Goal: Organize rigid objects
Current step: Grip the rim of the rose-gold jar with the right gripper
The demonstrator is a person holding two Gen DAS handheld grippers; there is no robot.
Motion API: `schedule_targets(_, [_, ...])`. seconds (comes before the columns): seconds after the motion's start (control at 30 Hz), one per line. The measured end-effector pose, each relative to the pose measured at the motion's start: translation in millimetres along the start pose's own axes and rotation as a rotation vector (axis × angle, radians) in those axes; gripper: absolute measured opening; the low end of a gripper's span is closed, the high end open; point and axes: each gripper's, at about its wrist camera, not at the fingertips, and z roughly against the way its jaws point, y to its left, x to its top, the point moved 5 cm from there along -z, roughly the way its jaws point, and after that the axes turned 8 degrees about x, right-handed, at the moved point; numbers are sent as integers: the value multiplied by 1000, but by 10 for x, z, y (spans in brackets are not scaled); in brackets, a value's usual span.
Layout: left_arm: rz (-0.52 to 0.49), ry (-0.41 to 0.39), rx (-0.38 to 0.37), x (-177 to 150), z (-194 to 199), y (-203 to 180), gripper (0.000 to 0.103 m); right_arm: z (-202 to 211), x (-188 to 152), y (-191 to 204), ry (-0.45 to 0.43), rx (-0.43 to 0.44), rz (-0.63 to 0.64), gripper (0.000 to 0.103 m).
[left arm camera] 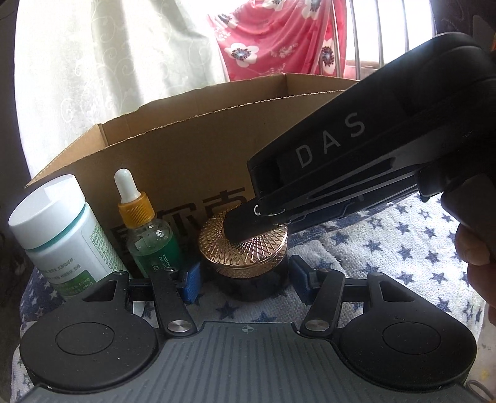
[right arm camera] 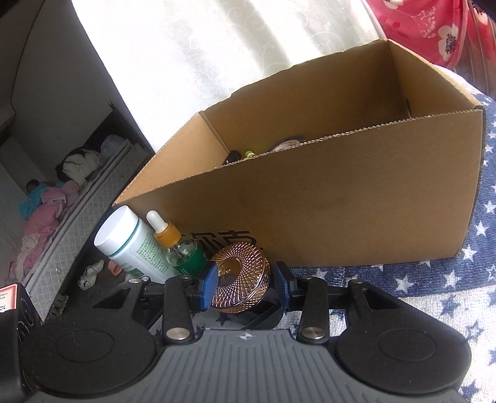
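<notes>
Left wrist view, looking down at a slant:
- Gold-lidded jar [left arm camera: 245,251] stands upright on the star-print cloth [left arm camera: 387,248], just in front of the cardboard box [left arm camera: 192,161]. Lid is copper-gold with a cross-hatched pattern; body below it is dark
- Left tool [left arm camera: 245,279] is released: its blue pads [left arm camera: 190,285] stand either side of the jar, a sliver of cloth showing at the right-hand pad. Jar sits between the pads, no squeeze seen
- Right tool [left arm camera: 257,223] reaches in from the upper right, black fingers slanting down, near fingertip lying across the lid
- Part of a person's hand [left arm camera: 477,248] at the right edge, behind that tool
- White bottle [left arm camera: 59,229], white cap with a green band, stands left of the jar. Dropper bottle [left arm camera: 148,229], with an orange collar, white bulb and green label, stands between the two, close to the box wall

Right wrist view:
- The same jar [right arm camera: 238,279] fills the gap between the right tool's blue pads [right arm camera: 208,280]. Both pads lie against the lid's rim, so this tool is clenched on the jar at its lid
- Box [right arm camera: 341,201] is open-topped. A few items show over its near wall: small bottle tops [right arm camera: 248,153] and a round thing [right arm camera: 288,143], too hidden to identify
- White curtain [right arm camera: 217,46] behind the box, red floral fabric [right arm camera: 434,28] at the upper right
</notes>
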Motion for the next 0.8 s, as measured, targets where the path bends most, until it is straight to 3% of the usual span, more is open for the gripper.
schedule_targets(0.33, [9, 41, -81, -40, 232, -6, 55, 151, -125, 16, 25, -16, -61, 43])
schedule_targets(0.8, [-6, 36, -82, -21, 89, -122, 57, 163, -152, 3, 25, -14, -69, 43])
